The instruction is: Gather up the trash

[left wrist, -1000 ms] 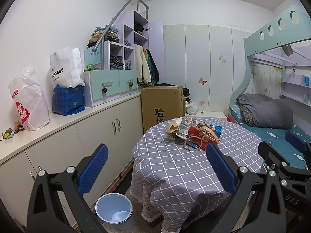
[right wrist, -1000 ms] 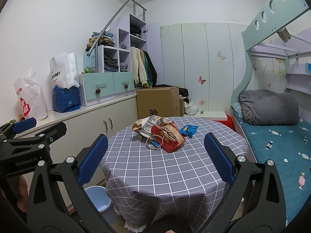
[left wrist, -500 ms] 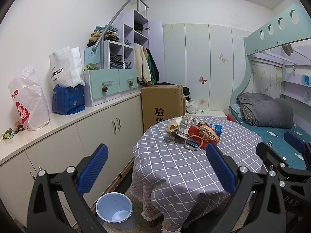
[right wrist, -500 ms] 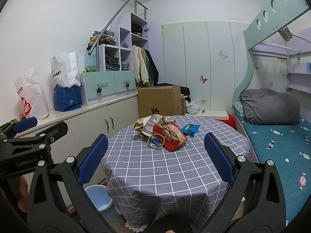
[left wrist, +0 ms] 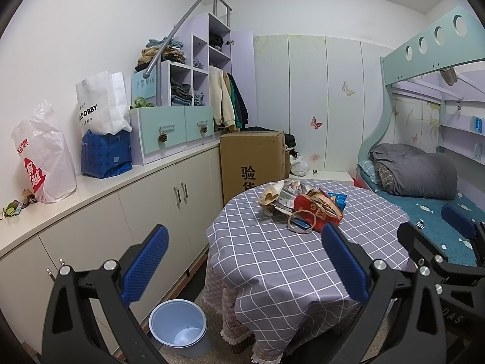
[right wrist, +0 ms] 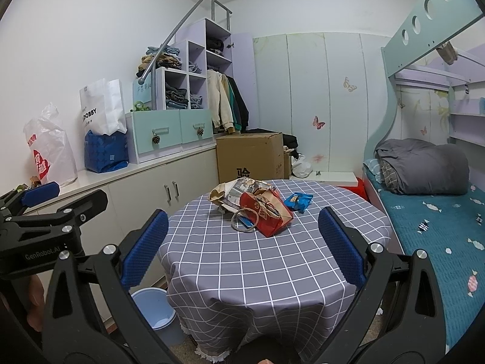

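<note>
A cardboard box (left wrist: 253,159) stands beside white cabinets (left wrist: 169,200) (a bunk bed (right wrist: 430,212) opposite).

Round desk (right wrist: 242,273) at room centre, trash pile (right wrist: 251,203) on its far half — snack packet (right wrist: 298,201) just right of the pile. Bin (left wrist: 178,327) on the floor left of the desk, beside the cabinet run (left wrist: 121,212) along the left wall. On the cabinet top: plastic bag (left wrist: 45,157) nearest, then paper bag (left wrist: 100,106) standing in another bag, then drawer unit (left wrist: 169,133) with shelves above. Cardboard box (right wrist: 251,157) behind the desk. Bunk bed (right wrist: 439,218) at right — folded quilt (right wrist: 424,166) at its far end.
</note>
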The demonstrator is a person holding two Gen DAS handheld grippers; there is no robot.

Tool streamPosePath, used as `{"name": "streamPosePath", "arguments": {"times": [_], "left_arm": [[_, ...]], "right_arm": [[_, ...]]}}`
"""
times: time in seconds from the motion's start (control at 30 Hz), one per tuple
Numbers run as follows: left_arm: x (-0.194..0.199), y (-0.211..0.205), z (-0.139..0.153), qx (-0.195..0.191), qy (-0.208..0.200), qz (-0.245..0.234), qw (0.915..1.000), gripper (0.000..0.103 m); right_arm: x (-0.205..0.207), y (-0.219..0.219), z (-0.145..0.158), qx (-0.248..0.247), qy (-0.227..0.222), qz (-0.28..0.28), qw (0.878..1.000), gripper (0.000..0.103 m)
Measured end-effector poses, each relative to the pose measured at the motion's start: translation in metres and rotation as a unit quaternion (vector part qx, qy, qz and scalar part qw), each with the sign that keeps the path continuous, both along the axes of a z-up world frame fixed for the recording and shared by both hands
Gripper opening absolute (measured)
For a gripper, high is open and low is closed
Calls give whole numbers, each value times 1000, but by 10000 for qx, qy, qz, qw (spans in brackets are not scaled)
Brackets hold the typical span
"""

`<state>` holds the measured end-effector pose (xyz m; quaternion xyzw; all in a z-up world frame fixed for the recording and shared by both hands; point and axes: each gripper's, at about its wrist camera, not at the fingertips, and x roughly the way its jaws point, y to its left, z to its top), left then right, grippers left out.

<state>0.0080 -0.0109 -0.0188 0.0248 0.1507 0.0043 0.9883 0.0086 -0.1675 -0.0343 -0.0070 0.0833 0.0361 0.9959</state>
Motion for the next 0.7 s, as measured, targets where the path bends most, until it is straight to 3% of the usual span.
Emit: {"name": "streamPosePath", "arguments": {"times": [0.33,0.7], "left_arm": [[3,0,-2,17,58,-1,10000,99],[16,1,-5,61,249,18,9997,99]], "right_arm": [[3,0,-2,54,-22,-9,10000,97],[24,-4,-13,187,269,192,9993,97]]}}
